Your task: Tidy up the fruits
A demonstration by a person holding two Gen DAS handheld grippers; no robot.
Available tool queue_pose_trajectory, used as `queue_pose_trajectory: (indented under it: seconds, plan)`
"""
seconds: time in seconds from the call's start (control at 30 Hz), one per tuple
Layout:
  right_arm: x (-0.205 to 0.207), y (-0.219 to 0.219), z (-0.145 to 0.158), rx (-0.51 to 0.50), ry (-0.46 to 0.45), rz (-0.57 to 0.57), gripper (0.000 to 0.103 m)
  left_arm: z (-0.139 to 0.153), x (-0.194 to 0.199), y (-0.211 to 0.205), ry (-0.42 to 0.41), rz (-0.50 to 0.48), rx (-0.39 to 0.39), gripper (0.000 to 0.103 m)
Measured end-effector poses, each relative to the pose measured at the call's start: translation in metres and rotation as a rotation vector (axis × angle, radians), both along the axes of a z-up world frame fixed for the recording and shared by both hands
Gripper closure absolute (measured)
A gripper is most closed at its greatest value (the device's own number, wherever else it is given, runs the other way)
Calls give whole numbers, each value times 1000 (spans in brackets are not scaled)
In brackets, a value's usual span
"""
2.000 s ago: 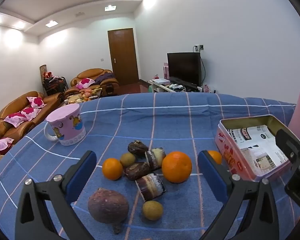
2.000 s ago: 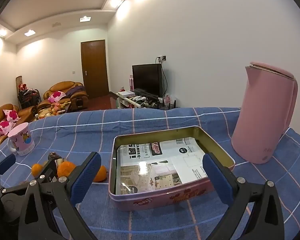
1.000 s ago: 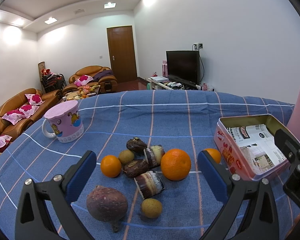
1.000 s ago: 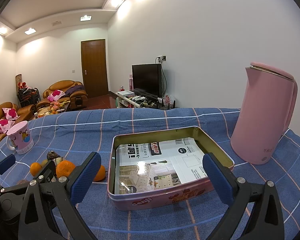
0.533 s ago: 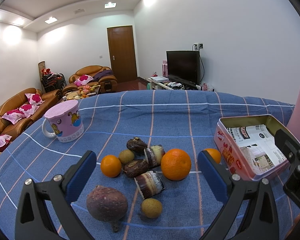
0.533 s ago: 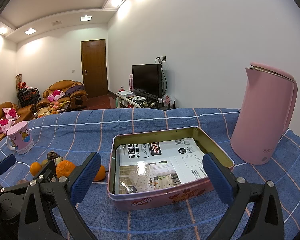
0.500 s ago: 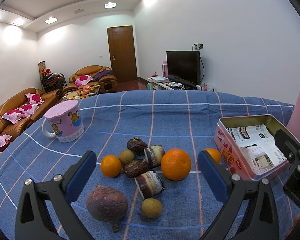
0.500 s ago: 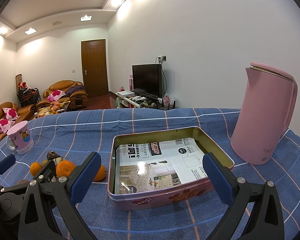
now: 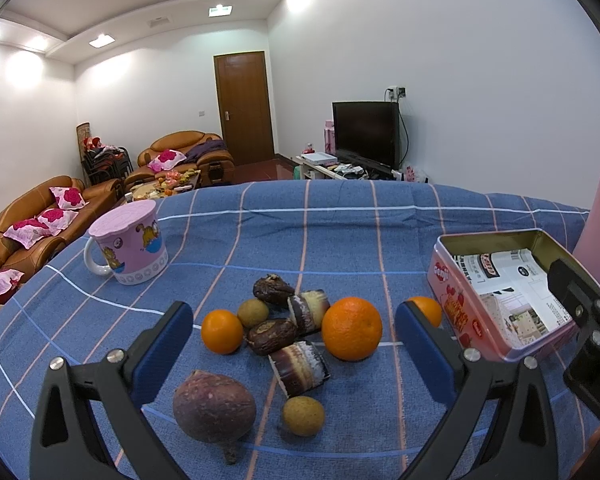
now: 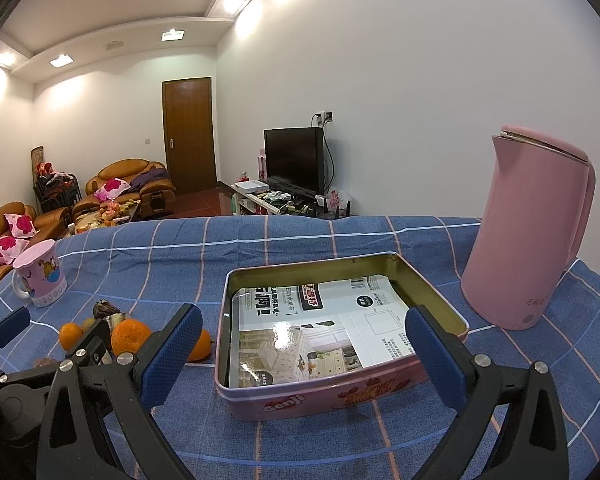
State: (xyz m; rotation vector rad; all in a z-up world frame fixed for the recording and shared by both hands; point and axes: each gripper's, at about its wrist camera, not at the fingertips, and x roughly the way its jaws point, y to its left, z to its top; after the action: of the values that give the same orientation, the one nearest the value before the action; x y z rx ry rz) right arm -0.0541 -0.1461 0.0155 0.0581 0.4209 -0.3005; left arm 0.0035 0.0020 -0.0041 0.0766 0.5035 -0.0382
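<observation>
Nothing has moved since the earlier frame. Left tool (image 9: 292, 344) gapes wide over the large orange (image 9: 351, 328); right tool (image 10: 304, 344) gapes wide over the pink tin (image 10: 320, 398).

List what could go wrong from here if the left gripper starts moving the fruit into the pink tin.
1. The fruit lies bunched: closing the open left gripper on the big orange may knock the striped pieces beside it.
2. The round fruit could roll across the blue cloth if nudged.
3. The small orange sits close against the pink tin wall, probably leaving little finger room, and the open right gripper hovers over the tin.
</observation>
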Motion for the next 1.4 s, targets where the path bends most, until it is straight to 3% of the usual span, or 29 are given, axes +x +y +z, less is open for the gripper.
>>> queue_pose_trajectory:
  seconds: [0.87, 1.4]
  plan:
    - [1, 3, -1, -10, 11, 13, 1, -3, -3, 4, 21, -6, -12, 0]
    - [2, 14, -3, 14, 15, 116, 1, -6, -14, 35, 54, 60, -10, 0]
